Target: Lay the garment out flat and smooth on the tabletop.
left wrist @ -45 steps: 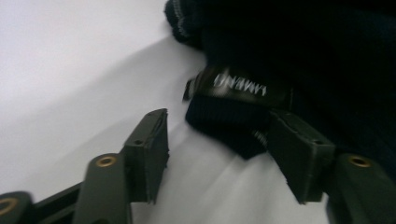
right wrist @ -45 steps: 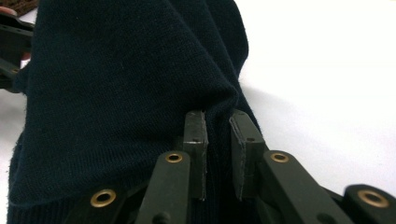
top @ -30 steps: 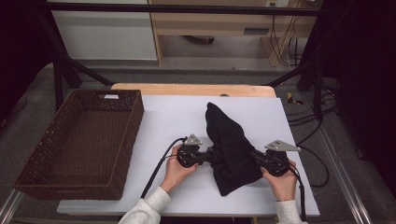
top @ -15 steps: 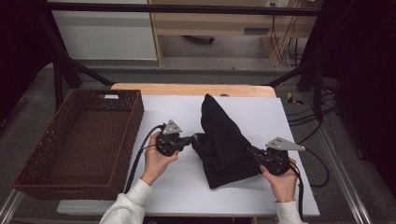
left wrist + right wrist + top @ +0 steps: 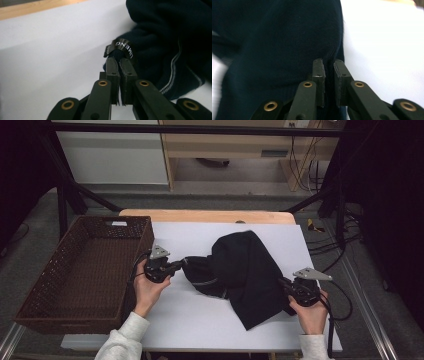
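A dark navy knitted garment (image 5: 245, 270) lies spread and partly lifted over the white tabletop (image 5: 200, 317). My left gripper (image 5: 182, 265) is shut on its left edge. In the left gripper view the jaws pinch the fabric (image 5: 155, 50) just below a black label with white letters (image 5: 123, 46). My right gripper (image 5: 282, 284) is shut on the garment's right edge. In the right gripper view the dark cloth (image 5: 282, 45) runs down between the two pads (image 5: 319, 72).
A brown wicker basket (image 5: 45, 307) stands at the table's left side, close to my left hand. A wooden strip (image 5: 210, 216) borders the far edge of the table. Cables (image 5: 345, 305) trail from the right gripper along the table's right side.
My left gripper has pulled its edge of the garment leftward and up, away from the right gripper, stretching the cloth wider. The right gripper has hardly moved.
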{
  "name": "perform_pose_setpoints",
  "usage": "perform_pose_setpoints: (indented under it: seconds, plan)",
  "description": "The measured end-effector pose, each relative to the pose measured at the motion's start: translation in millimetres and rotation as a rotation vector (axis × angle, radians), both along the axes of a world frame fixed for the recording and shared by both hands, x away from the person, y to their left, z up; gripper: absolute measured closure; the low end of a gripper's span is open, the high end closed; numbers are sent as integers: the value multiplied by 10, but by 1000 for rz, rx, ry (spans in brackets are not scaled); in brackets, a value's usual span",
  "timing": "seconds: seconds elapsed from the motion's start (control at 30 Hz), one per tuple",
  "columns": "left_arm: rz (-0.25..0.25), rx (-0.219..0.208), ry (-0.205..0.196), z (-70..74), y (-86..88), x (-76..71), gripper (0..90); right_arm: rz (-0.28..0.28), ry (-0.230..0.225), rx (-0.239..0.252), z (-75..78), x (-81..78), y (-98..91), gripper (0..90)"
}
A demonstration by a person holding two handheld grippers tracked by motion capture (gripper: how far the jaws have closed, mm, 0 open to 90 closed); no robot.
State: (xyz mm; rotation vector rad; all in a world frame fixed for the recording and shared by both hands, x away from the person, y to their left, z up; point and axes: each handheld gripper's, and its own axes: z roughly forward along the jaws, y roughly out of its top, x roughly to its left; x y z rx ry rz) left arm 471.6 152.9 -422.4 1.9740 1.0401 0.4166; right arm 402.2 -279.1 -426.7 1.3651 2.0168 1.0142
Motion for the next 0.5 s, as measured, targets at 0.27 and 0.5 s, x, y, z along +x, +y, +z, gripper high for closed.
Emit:
perform_pose_setpoints:
  seconds: [0.27, 0.5]
  plan:
    - [-46, -65, -9, -89, -53, -96, 723, -31, 17, -10, -169, 69, -47, 638]
    - [-72, -91, -35, 10, -180, -255, 392, 48, -82, 55, 32, -18, 127, 394]
